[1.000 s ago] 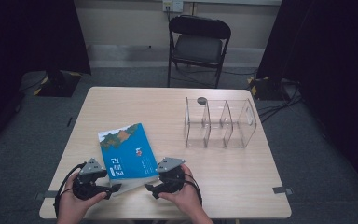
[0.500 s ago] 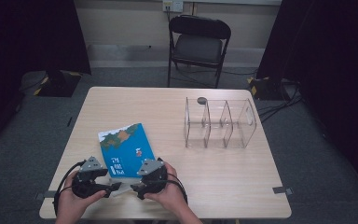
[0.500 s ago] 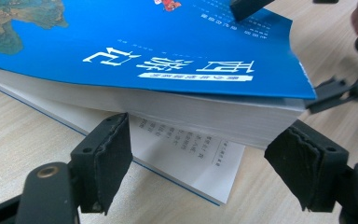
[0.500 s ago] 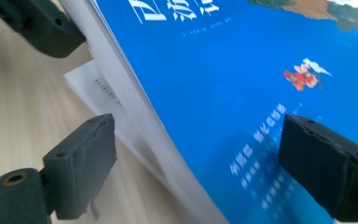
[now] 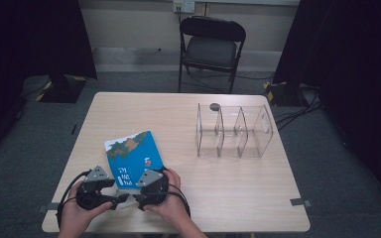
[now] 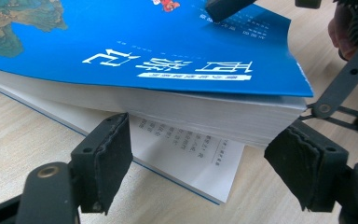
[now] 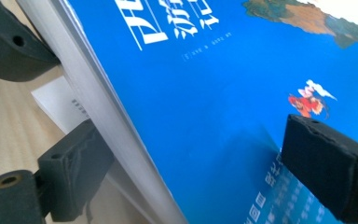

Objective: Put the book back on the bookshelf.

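Currently I see the blue book (image 5: 133, 158) near the table's (image 5: 238, 198) front-left edge, its near end raised off loose pages. My right gripper (image 7: 191, 186) straddles cover and page block, jaws wide. My left gripper (image 6: 205, 177) gapes at that end.

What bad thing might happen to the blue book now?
1. The right gripper has one jaw on the blue book's cover and one under the page edge. Closing there might crease the cover, which already curls up at its corner in the left gripper view.
2. The back flap lies spread on the table under the page block. It might bend if the book is lifted.
3. The left gripper is open and grips nothing, so the book might slip.
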